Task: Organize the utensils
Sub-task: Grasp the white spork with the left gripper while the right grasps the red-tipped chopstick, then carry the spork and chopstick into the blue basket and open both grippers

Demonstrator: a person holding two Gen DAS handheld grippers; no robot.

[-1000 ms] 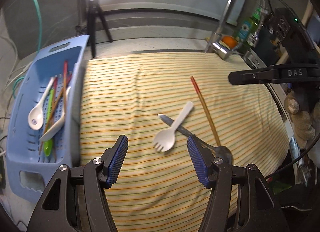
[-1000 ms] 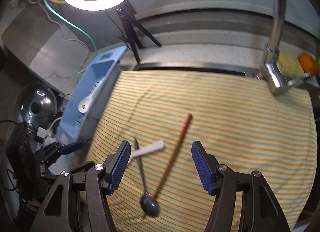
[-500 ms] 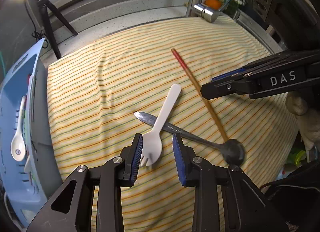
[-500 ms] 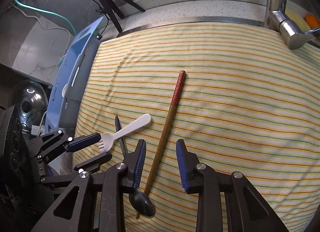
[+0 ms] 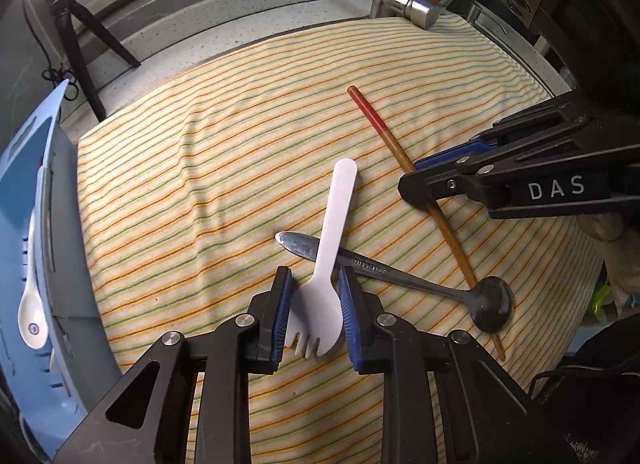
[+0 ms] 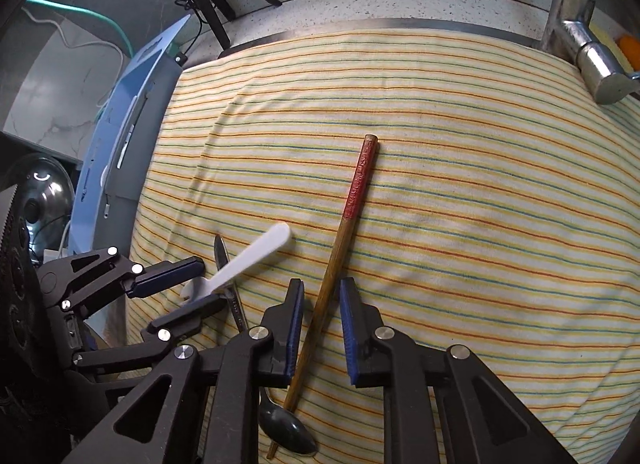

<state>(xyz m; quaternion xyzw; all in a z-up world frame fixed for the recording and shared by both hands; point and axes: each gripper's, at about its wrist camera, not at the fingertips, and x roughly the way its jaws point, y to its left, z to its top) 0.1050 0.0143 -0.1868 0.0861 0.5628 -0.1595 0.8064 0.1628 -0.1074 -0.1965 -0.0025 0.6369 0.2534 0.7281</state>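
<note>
While both have just been closing, left tool [image 5: 313, 314] pinching white fork [image 5: 325, 280], right tool [image 6: 320, 330] narrowed around chopstick [image 6: 344, 240].

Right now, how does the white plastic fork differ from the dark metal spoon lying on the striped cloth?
The white plastic fork is pale, flat and broad-handled; the dark metal spoon is grey, with a slim handle and a round bowl. The fork lies on top, its handle crossing over the spoon's handle. The fork's head sits between the left gripper's jaws, which have just been closing; no gripper is around the spoon. Both rest on the striped cloth.
</note>
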